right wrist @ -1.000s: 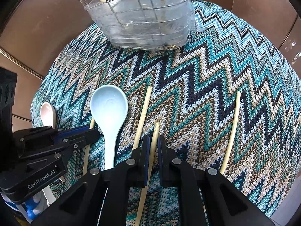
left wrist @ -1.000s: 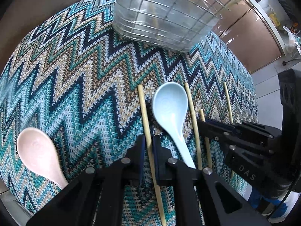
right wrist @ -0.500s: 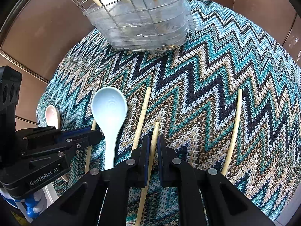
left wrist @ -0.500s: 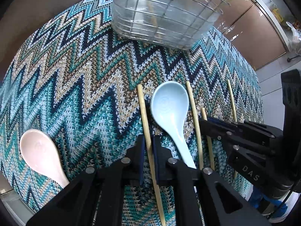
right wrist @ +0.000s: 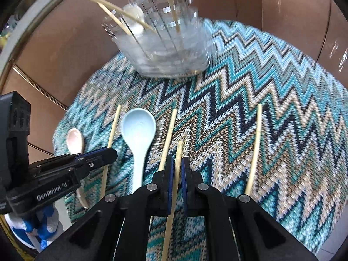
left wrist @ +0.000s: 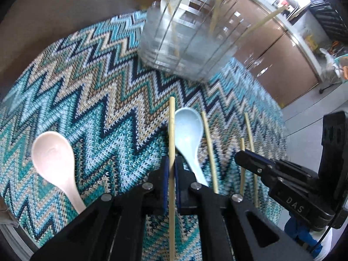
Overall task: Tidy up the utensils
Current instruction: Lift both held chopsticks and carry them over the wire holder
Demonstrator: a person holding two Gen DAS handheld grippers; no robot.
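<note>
My left gripper (left wrist: 171,159) is shut on a pale wooden chopstick (left wrist: 171,119) that runs straight out between its pads, lifted a little over the zigzag mat (left wrist: 97,108). My right gripper (right wrist: 177,162) is shut on a second chopstick (right wrist: 179,150), also raised. A light blue spoon (left wrist: 187,126) lies just right of the left gripper, and a pink spoon (left wrist: 52,158) lies to its left. The wire utensil basket (left wrist: 187,34) stands at the mat's far edge with several chopsticks and a white spoon in it. Each gripper shows in the other's view: right gripper (left wrist: 241,155), left gripper (right wrist: 108,153).
Loose chopsticks lie on the mat: one (right wrist: 168,134) between the blue spoon (right wrist: 138,126) and the right gripper, another (right wrist: 254,148) far right. The mat covers a brown tabletop (right wrist: 65,54) with a metal rim. Cabinets and floor lie beyond.
Both grippers have risen and tilted up with their chopsticks, which have come off the mat. The basket now sits lower and fuller in both views, blurred by the motion.
</note>
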